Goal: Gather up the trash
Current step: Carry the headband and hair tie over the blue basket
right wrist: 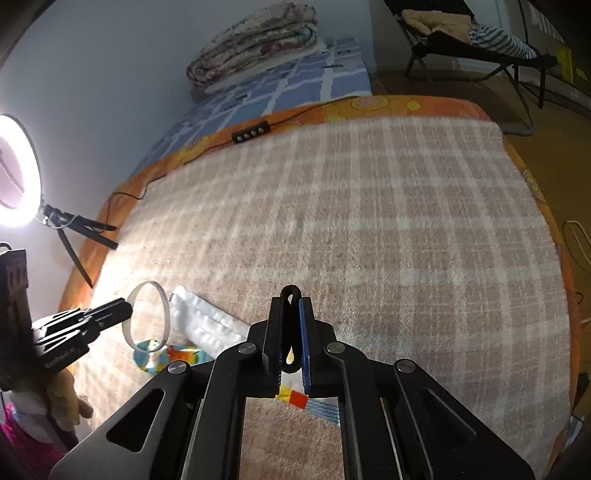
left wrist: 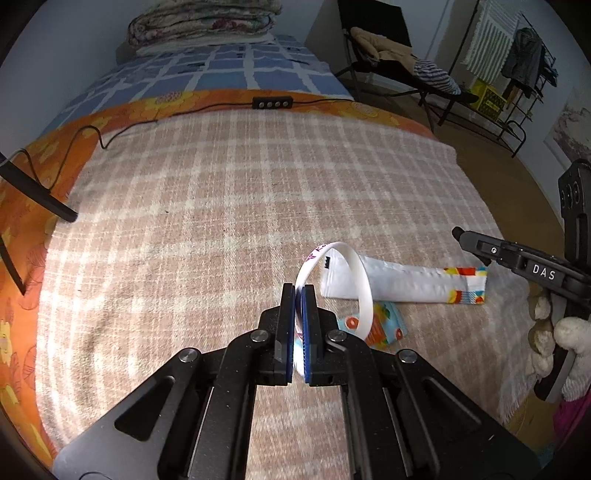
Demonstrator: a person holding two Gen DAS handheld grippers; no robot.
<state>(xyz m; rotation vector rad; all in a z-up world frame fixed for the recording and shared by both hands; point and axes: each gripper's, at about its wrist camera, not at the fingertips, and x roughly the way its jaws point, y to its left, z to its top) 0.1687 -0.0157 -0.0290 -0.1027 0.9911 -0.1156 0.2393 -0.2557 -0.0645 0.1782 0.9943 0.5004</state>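
Note:
My left gripper [left wrist: 298,291] is shut on a white wristband [left wrist: 360,275] that loops up and to the right above the bed; the wristband also shows in the right wrist view [right wrist: 166,314]. My right gripper [right wrist: 291,301] is shut on a black band [right wrist: 290,291] that sticks out past the fingertips. A white wrapper with a colourful end [left wrist: 399,282] lies on the checked blanket [left wrist: 221,206], and a small colourful wrapper [left wrist: 384,328] lies beside it. Both wrappers show in the right wrist view, the white one [right wrist: 207,321] and the small one [right wrist: 177,356].
A ring light on a tripod [right wrist: 14,177] stands at the bed's left edge. A cable with a black remote [left wrist: 272,103] crosses the orange sheet. Folded quilts [left wrist: 203,22] lie at the bed's far end. A chair with clothes [left wrist: 399,59] stands on the floor.

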